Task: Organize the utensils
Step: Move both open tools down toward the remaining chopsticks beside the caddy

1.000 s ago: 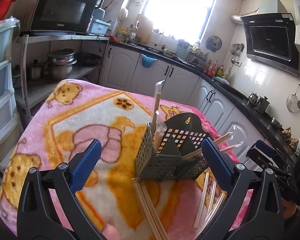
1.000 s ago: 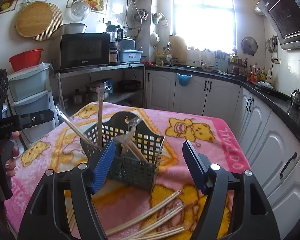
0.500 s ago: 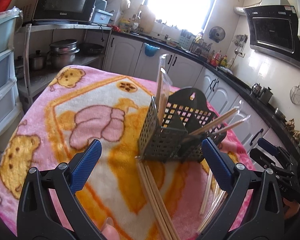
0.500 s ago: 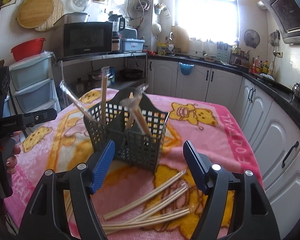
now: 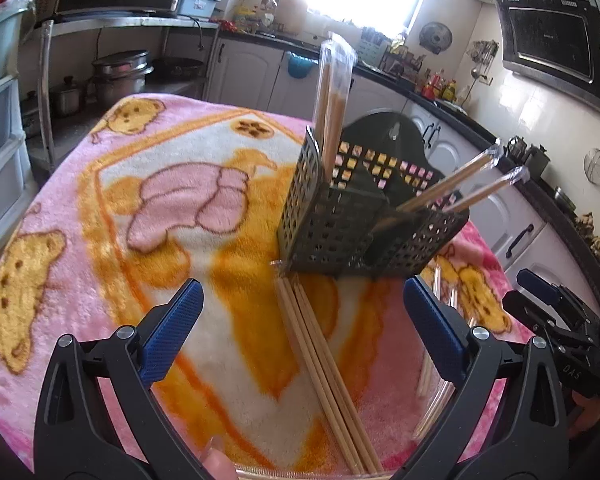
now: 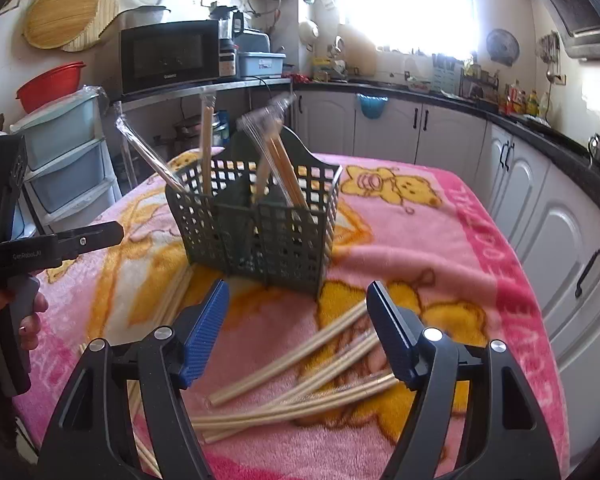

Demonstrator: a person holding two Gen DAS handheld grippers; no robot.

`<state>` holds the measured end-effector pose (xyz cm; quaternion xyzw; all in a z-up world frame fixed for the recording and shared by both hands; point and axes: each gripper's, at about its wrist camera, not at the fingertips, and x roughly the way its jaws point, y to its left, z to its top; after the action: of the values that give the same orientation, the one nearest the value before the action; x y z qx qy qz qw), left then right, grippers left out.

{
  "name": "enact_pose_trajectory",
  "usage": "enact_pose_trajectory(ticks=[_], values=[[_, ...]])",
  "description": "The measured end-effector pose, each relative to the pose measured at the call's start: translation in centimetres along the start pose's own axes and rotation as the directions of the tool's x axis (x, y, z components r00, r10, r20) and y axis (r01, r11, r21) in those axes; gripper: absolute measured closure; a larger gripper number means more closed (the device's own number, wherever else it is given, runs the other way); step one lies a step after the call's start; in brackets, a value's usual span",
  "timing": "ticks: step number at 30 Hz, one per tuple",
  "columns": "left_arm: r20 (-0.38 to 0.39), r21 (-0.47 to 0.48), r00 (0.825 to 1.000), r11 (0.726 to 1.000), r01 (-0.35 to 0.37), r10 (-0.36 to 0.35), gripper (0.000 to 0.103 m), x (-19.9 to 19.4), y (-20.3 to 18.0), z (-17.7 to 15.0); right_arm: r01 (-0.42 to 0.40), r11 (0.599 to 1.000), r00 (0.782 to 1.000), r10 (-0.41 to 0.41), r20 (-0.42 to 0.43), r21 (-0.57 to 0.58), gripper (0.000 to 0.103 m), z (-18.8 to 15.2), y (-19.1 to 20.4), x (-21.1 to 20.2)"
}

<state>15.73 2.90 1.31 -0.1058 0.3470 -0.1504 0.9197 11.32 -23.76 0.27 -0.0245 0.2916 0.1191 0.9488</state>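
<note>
Right wrist view: right gripper spread and empty above loose chopsticks at lower centre, left gripper likewise spread, caddy mid-frame; next, probably closing on one pair.

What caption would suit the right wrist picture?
Open right gripper hovers over loose wrapped chopsticks lying before a dark utensil basket on a pink blanket.

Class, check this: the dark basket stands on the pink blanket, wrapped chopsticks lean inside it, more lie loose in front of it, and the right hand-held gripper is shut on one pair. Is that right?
One thing is wrong: the right hand-held gripper is open and holds nothing, as the right wrist view shows. The basket does stand on the blanket, with chopsticks leaning inside and loose chopsticks in front.
</note>
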Motion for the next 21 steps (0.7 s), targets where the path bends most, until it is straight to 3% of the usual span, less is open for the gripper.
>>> enact_pose_trajectory(ticks=[5, 21], values=[[-0.042, 0.000, 0.999, 1.000, 0.008, -0.008, 0.012, 1.2, 0.0, -0.9, 0.015, 1.000, 0.999, -0.014, -0.038, 0.027, 0.034, -1.3, -0.8, 0.4], [-0.151, -0.056, 0.987, 0.998, 0.037, -0.045, 0.046, 5.4, 1.5, -1.3, 0.079, 0.978, 0.984, -0.046, -0.172, 0.191, 0.036, -4.7, -6.3, 3.3]])
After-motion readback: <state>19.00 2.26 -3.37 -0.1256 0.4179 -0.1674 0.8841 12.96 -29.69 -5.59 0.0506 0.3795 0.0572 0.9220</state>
